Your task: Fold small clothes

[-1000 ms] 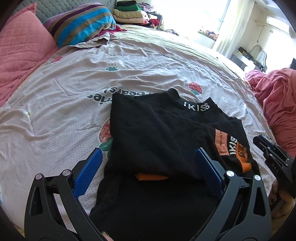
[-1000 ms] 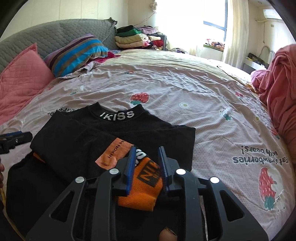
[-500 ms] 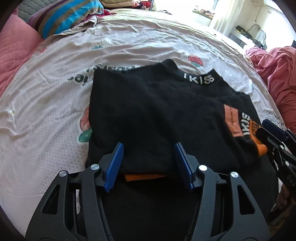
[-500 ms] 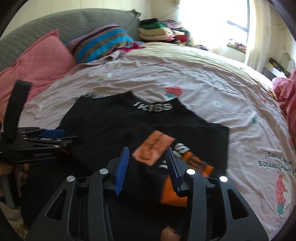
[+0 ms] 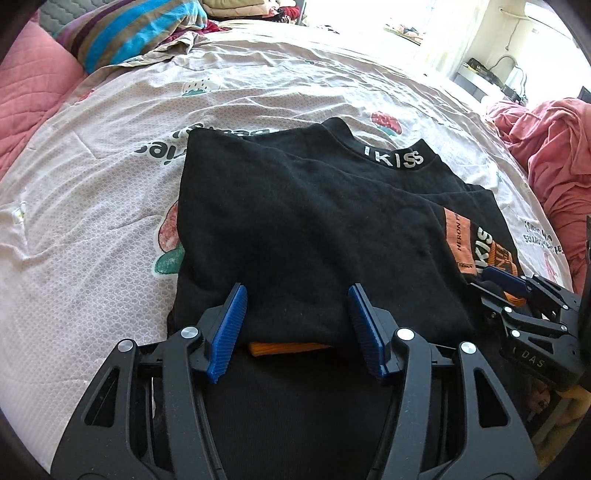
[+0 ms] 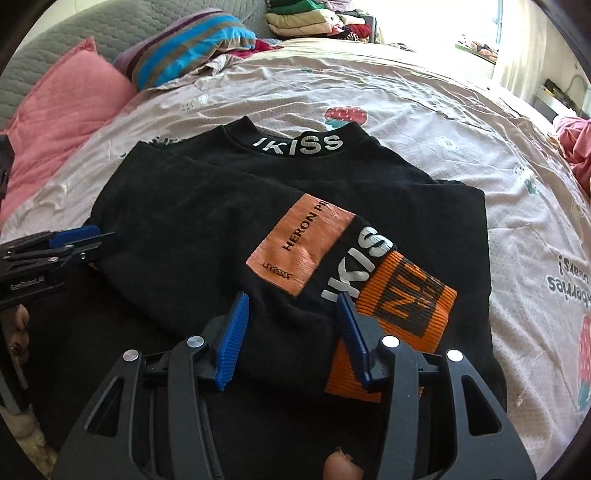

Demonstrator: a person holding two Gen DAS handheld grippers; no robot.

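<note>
Black sweater [image 5: 314, 229] spread on the bed [image 5: 92, 221], sleeves folded in across the body, "IKISS" collar [image 6: 299, 144] at the far end from both tools. Left tool [image 5: 297, 325] released, blue fingers [image 5: 229, 332] spread wide and straddling the near fold of the left sleeve, not pinching it. Just under that fold, between the fingers, an orange cuff [image 5: 288, 347] peeking out. Right tool [image 6: 291, 336] likewise released, fingers [image 6: 232, 339] parted over the near edge of the right sleeve; right-hand finger resting against the orange ribbed cuff [image 6: 402, 295], left-hand one on black cloth. Ahead of the right tool, an orange patch [image 6: 299, 243] reading "HERON PR", then white "IKISS" lettering running along the sleeve. In the left view, right tool [image 5: 498, 282] low at the right edge, tips at the sleeve end; in the right view, left tool [image 6: 79, 240] at the left edge, touching the sweater's side. Far off beyond the collar, a striped pillow [image 6: 192, 44] and pink pillow [image 6: 62, 110] to the left, stacked clothes [image 6: 314, 18] at the back, pink blanket [image 5: 554, 147] to the right.
</note>
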